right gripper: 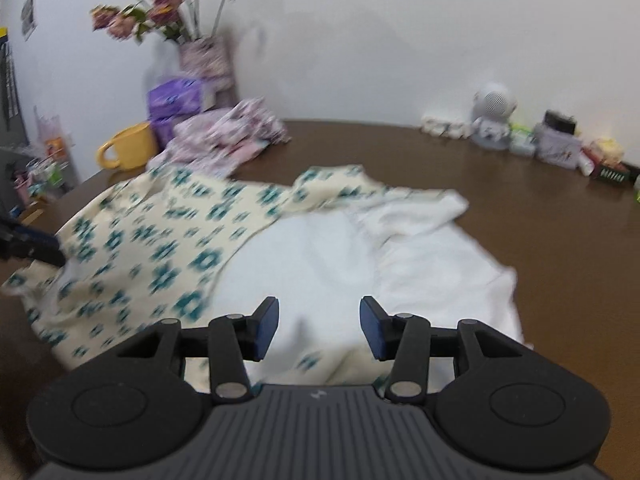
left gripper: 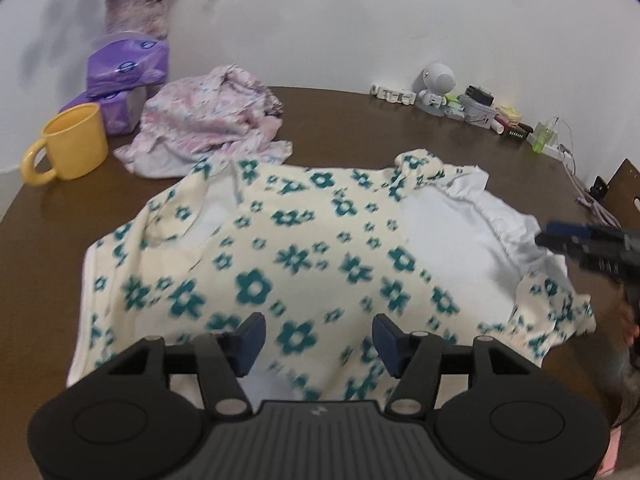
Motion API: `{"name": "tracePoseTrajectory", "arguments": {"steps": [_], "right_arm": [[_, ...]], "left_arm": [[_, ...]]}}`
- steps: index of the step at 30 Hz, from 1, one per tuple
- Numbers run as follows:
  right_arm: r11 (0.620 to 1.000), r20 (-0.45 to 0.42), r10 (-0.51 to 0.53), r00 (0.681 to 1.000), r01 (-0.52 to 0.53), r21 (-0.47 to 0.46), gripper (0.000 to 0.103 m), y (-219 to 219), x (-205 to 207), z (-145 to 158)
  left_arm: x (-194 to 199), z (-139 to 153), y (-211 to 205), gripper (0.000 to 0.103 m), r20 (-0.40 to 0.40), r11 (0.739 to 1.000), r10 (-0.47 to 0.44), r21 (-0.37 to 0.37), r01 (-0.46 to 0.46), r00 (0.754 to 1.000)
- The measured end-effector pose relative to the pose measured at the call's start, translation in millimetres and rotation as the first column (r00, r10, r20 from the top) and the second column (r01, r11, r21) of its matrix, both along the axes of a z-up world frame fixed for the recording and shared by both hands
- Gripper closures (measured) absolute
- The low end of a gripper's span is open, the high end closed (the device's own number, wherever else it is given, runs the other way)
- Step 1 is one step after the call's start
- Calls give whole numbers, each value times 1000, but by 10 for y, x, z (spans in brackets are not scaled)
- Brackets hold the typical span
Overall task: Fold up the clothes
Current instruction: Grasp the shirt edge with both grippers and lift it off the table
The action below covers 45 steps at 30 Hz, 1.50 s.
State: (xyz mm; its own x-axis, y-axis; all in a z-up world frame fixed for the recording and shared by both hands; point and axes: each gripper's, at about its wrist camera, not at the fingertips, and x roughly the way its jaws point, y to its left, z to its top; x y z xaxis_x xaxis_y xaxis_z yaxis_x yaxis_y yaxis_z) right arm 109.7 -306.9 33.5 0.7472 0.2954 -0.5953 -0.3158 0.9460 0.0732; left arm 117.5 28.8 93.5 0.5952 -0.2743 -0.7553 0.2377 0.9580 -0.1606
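A cream garment with teal flowers [left gripper: 288, 264] lies spread on the brown table [left gripper: 360, 128], its white inside [left gripper: 452, 248] turned up on the right. My left gripper [left gripper: 319, 340] is open and empty, just above the garment's near edge. My right gripper [right gripper: 319, 326] is open and empty over the white inside [right gripper: 320, 256]. In the left wrist view its fingertips [left gripper: 560, 238] show at the right edge of the garment. In the right wrist view the left gripper's fingers [right gripper: 36, 244] show at the garment's left edge. A crumpled pink garment [left gripper: 208, 128] lies behind.
A yellow mug [left gripper: 74, 146], purple tissue packs [left gripper: 126, 68] and a vase of flowers [left gripper: 136, 12] stand at the back left. A small white robot figure [left gripper: 436, 84], small boxes [left gripper: 480, 108] and cables [left gripper: 576, 176] line the back right by the wall.
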Motion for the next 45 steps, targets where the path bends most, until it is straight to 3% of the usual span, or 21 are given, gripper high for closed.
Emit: {"name": "tracePoseTrajectory", "arguments": {"steps": [6, 11, 19, 23, 26, 28, 30, 40, 45], "right_arm": [[999, 15, -47, 999, 47, 5, 58, -235, 682, 242], [975, -151, -107, 983, 134, 177, 60, -442, 1437, 165], [939, -315, -241, 918, 303, 163, 63, -549, 2141, -218], [932, -332, -249, 910, 318, 171, 67, -558, 2244, -315], [936, -344, -236, 909, 307, 170, 76, -512, 2297, -351], [938, -350, -233, 907, 305, 167, 93, -494, 2326, -367], [939, -342, -225, 912, 296, 172, 102, -492, 2319, -362], [913, -216, -178, 960, 243, 329, 103, -826, 1793, 17], [918, -250, -179, 952, 253, 306, 103, -945, 1495, -122]], "left_arm": [[436, 89, -319, 32, 19, 999, 38, -21, -37, 999], [920, 17, -575, 27, 10, 996, 85, -26, -85, 996], [1569, -320, -684, 27, -30, 993, 115, 24, -114, 993], [1855, -442, -672, 28, -43, 991, 131, 36, -129, 991], [1996, -524, -696, 31, -40, 991, 125, 61, -122, 991], [2049, -581, -700, 31, -52, 991, 121, 62, -118, 991], [2073, -646, -689, 32, -63, 990, 129, 62, -125, 990], [2031, -708, -757, 34, 6, 985, 132, 111, -132, 991], [1993, -731, -823, 33, 36, 980, 140, 141, -144, 989]]}}
